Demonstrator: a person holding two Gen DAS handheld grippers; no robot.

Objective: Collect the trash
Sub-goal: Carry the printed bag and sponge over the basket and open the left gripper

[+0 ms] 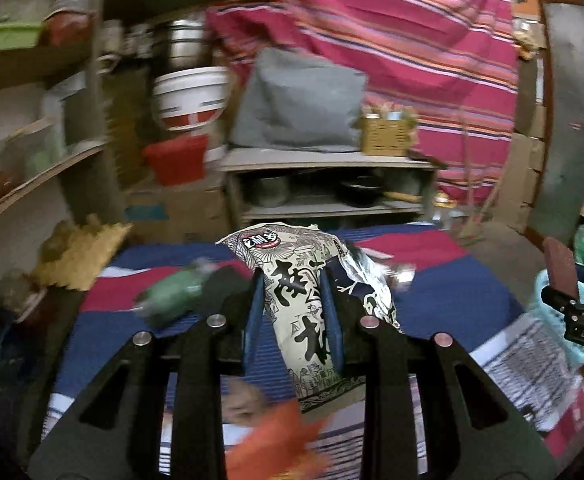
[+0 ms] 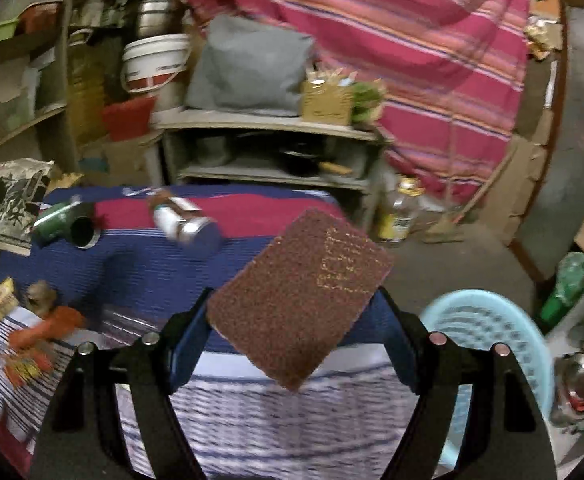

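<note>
Left wrist: tool [image 1: 292, 312] grips snack bag [image 1: 304, 280]; right tool [image 2: 292, 332] grips scrub pad [image 2: 300, 296].

Motion blur is smearing the green bottle [image 1: 172, 294] and the orange wrapper [image 1: 280, 440] lying on the striped cloth [image 1: 452, 300], so no label on either is readable. The left gripper's fingers [image 1: 254, 312] are covering the sides of the printed snack bag [image 1: 300, 312]. The brown scouring pad [image 2: 304, 292] is hiding the cloth's far right corner, and the picture's right edge is cutting off the blue basket [image 2: 488, 320].
</note>
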